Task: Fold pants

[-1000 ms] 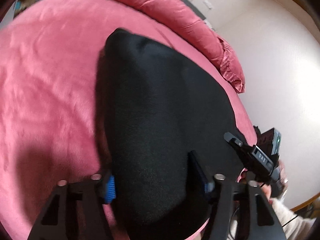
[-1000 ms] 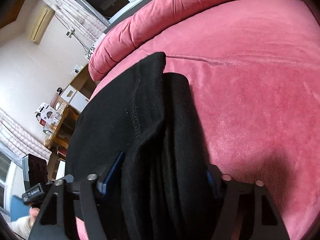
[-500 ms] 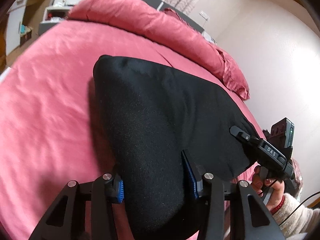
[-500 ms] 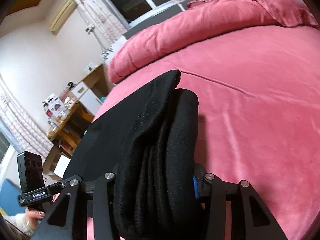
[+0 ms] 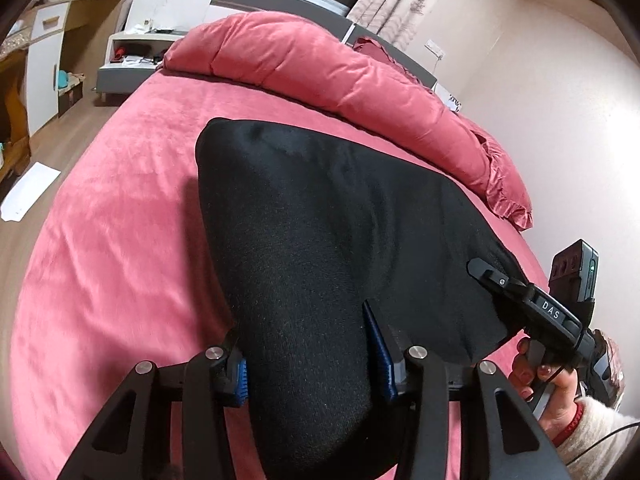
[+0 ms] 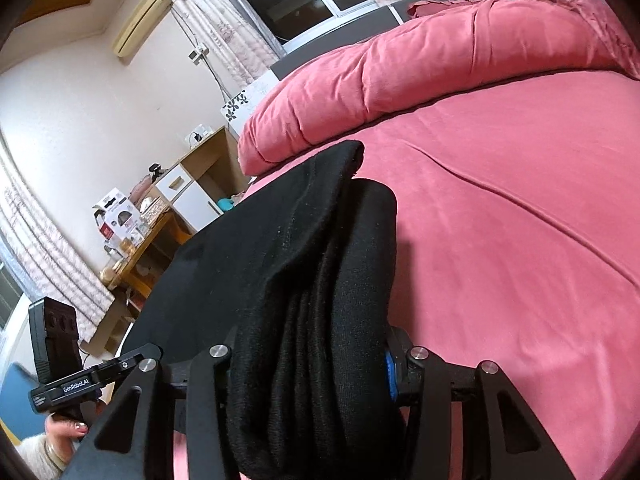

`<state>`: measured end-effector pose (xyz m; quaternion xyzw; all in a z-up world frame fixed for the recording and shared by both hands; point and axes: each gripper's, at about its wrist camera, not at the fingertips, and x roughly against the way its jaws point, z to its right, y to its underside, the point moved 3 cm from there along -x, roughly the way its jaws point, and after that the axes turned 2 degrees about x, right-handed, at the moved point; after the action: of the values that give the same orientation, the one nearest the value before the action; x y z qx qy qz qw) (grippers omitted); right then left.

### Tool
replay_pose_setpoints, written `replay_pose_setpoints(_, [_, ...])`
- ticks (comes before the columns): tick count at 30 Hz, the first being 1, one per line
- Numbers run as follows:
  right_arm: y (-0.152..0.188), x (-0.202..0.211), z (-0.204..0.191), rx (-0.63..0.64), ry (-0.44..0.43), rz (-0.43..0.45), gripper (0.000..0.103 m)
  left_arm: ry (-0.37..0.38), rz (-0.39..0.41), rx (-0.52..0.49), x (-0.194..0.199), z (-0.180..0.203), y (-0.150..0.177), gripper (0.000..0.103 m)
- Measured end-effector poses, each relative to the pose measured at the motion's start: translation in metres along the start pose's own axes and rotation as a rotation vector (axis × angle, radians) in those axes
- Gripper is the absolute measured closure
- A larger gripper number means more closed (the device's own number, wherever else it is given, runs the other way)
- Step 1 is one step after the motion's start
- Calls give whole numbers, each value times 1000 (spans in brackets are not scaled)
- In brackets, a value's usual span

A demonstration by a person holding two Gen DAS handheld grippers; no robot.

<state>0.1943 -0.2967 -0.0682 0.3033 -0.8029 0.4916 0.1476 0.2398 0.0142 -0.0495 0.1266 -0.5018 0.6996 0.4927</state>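
Observation:
The black pants are folded into a thick bundle, its near end held up over the pink bed. My left gripper is shut on one near corner of the bundle. My right gripper is shut on the other near corner, where several folded layers show edge-on. The right gripper also shows at the right of the left wrist view, and the left gripper at the lower left of the right wrist view. The far end of the pants rests on the bed.
A rolled pink duvet lies along the head of the bed. A wooden desk with boxes and a white cabinet stand beside the bed. A white sheet of paper lies on the wooden floor.
Both grippers have closed in on the near end of the pants and lifted it; the views have tilted up, showing more of the room.

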Motion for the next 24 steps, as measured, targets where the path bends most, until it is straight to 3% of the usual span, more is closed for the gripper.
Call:
replay_pose_setpoints(3, [-1,-24,7,10,36,-31,56,5,-46,53,-25,-26,3,52])
replay_pose_setpoints(7, [11,-36,21,12,45,-38,49,65,24,38,-25,-36,17,46])
replay_pose_setpoints(12, [17,-33,21,68,66,-31,42,99,78,181,-25,-50,33,36])
replay_pose_setpoints(18, [8,-6,4,166,227,-47,38,15,175,163,11,-38,50,38])
replay_pose_setpoints(22, [-6,32,-19,264,384,78,37,-100,340,172,54,-41,52,39])
replay_pose_setpoints(24, [-16,40,-34,309,399,120,37,-83,367,198,63,-40,47,39])
